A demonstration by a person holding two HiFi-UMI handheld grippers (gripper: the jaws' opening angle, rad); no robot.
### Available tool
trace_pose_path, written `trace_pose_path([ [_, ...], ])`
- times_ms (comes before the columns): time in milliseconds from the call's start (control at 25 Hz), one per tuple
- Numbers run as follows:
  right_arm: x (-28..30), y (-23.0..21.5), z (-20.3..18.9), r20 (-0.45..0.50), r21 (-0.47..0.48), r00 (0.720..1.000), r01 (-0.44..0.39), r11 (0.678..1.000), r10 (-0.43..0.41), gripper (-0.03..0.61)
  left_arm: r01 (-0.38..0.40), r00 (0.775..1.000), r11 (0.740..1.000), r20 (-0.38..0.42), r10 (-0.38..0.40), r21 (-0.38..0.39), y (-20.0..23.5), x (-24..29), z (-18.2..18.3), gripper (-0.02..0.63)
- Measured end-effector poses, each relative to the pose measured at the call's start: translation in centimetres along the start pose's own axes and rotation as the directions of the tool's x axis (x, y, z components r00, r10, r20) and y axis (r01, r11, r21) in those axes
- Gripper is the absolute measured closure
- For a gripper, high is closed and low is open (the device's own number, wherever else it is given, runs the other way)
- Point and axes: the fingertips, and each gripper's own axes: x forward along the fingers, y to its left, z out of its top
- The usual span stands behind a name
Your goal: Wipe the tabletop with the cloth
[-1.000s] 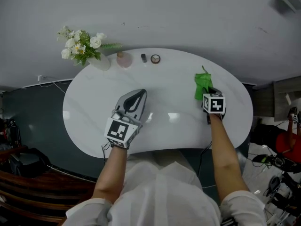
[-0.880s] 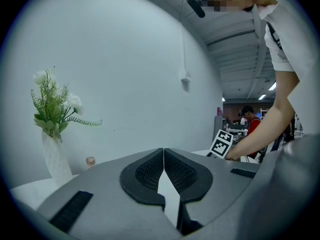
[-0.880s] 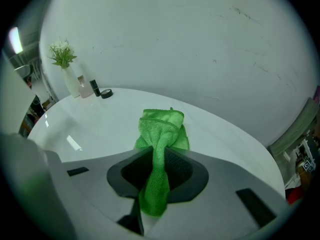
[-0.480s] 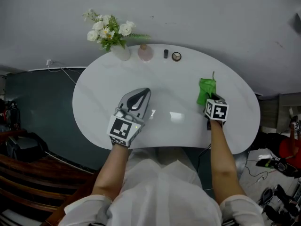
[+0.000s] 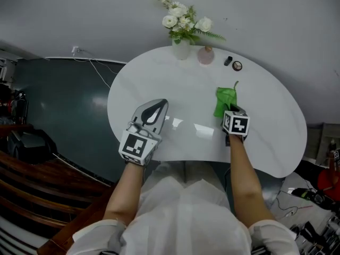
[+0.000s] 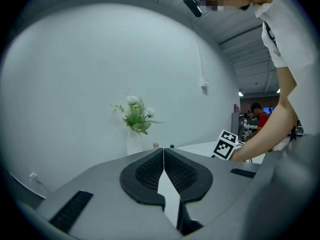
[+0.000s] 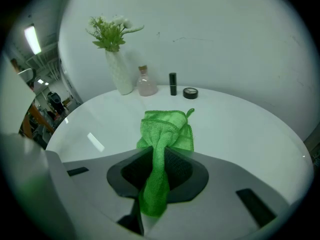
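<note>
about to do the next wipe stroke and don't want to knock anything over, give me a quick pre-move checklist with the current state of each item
1. Grip: right gripper is shut on the green cloth: ok.
2. Contact: the cloth's free end lies spread on the tabletop: ok.
3. Left gripper is shut, empty and apart from the cloth: ok.
4. Obstacles: vase of flowers, pink bottle, black tube and round tin stand at the far edge, apart from the cloth: ok, but keep strokes short of them.
5. Where the dirt is: only glare shows on the surface: cannot tell.
</note>
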Motion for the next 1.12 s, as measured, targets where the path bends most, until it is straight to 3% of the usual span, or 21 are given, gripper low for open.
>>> trace_pose_path([
  [680,5.5,25.6,4.2,-0.014,-0.145,0.990,-0.142,0.979,0.142,0.512,-0.130,0.991,0.991,-0.048,0.128,-0.041,12.8,-14.8,-6.1,0.597],
  [1120,7.3,39.9,4.6,-0.061,-0.255,0.960,-0.281,0.925,0.275,0.512,-0.166,0.985,0.984,-0.045,0.164,-0.064,16.8,-19.0,-8.0,0.597],
])
